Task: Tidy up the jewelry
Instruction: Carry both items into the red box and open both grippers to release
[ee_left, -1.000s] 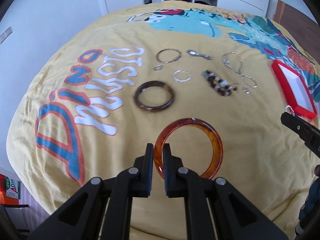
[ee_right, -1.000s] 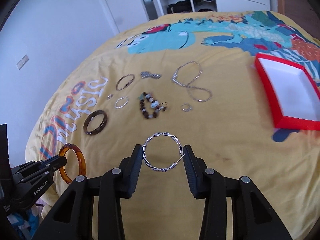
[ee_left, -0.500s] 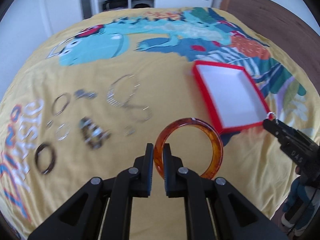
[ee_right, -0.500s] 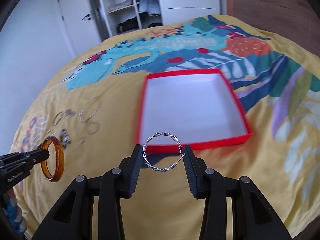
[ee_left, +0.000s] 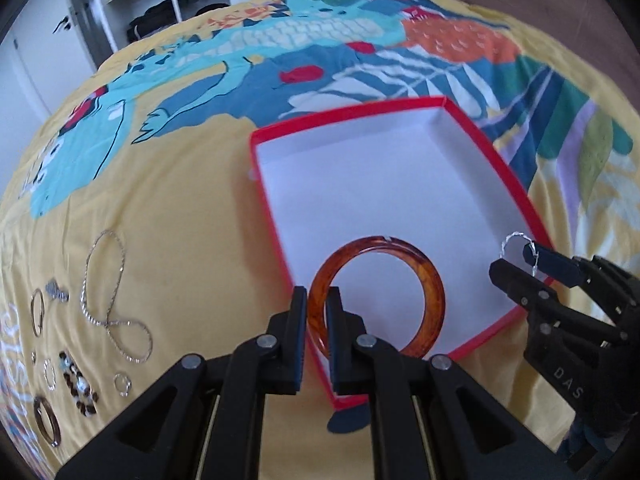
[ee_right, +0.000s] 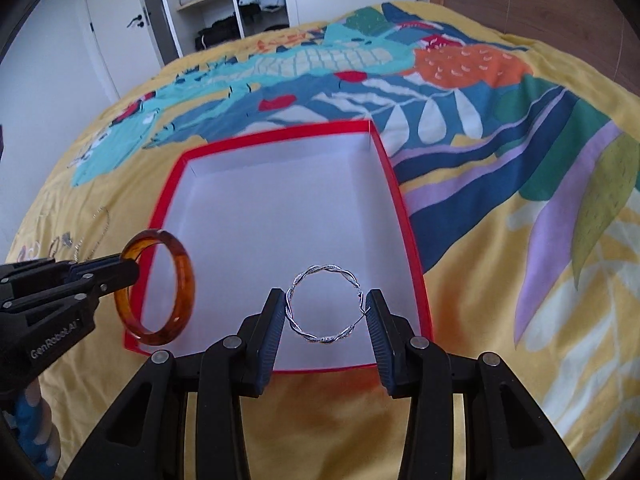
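My left gripper is shut on the rim of an amber bangle, held over the near left corner of the red box with its white inside. The same amber bangle shows at the left of the right wrist view, over the box's left wall. My right gripper is shut on a twisted silver hoop, held above the near part of the red box. In the left wrist view that silver hoop sits in the right gripper at the box's right edge.
Several pieces lie on the yellow printed bedspread left of the box: a silver chain necklace, a beaded bracelet, a dark bangle, thin silver rings. A wardrobe and door stand behind the bed.
Both grippers have swung right from the jewelry spread to over the red box, each still holding its piece. The box now fills the middle of both views.
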{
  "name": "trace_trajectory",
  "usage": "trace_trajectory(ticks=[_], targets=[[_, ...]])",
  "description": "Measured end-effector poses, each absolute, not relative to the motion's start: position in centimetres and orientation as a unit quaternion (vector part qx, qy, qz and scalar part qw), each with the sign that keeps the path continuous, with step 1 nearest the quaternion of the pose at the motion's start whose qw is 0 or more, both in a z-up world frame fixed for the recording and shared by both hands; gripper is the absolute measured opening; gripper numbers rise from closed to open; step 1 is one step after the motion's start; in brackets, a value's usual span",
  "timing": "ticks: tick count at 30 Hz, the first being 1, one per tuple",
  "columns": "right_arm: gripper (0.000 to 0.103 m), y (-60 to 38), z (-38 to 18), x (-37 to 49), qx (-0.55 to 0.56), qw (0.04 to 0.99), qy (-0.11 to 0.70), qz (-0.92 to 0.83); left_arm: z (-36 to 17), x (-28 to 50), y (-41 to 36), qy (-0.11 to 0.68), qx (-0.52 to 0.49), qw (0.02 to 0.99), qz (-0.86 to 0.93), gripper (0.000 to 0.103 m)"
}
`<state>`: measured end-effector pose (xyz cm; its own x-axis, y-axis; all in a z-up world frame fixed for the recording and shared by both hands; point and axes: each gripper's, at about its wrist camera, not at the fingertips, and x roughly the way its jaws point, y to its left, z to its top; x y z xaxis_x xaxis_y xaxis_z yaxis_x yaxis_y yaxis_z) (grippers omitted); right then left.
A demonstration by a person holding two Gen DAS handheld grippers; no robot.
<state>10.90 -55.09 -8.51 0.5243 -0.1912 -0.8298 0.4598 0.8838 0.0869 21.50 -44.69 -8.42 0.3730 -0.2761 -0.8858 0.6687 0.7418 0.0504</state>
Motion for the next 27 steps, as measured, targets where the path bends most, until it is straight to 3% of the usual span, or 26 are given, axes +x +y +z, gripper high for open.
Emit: trace_trajectory(ticks=[13, 16, 20, 27], targets=[[0.043, -55.1, -10.8, 11.6, 0.107, 0.840, 0.500, -0.181, -11.9, 21.1, -46.0, 0.506, 0.238, 0.780, -0.280, 0.010], [0.049, -54.9, -10.1, 11.6, 0.108, 0.843, 0.497, -0.176, -11.6, 21.5, -46.0, 0.513, 0.222, 0.779, -0.284, 0.010], [0.055, -54.7, -7.7, 10.3, 0.109, 0.854, 0.472, -0.189, -10.1, 21.6, -45.0, 0.505, 0.197, 0.788, -0.292, 0.010], [0.056, -54.6, -1.8, 6.8, 0.105, 0.869, 0.423, -0.234, -3.5, 19.6, -41.5, 0.457, 0.145, 0.822, -0.307, 0.010]])
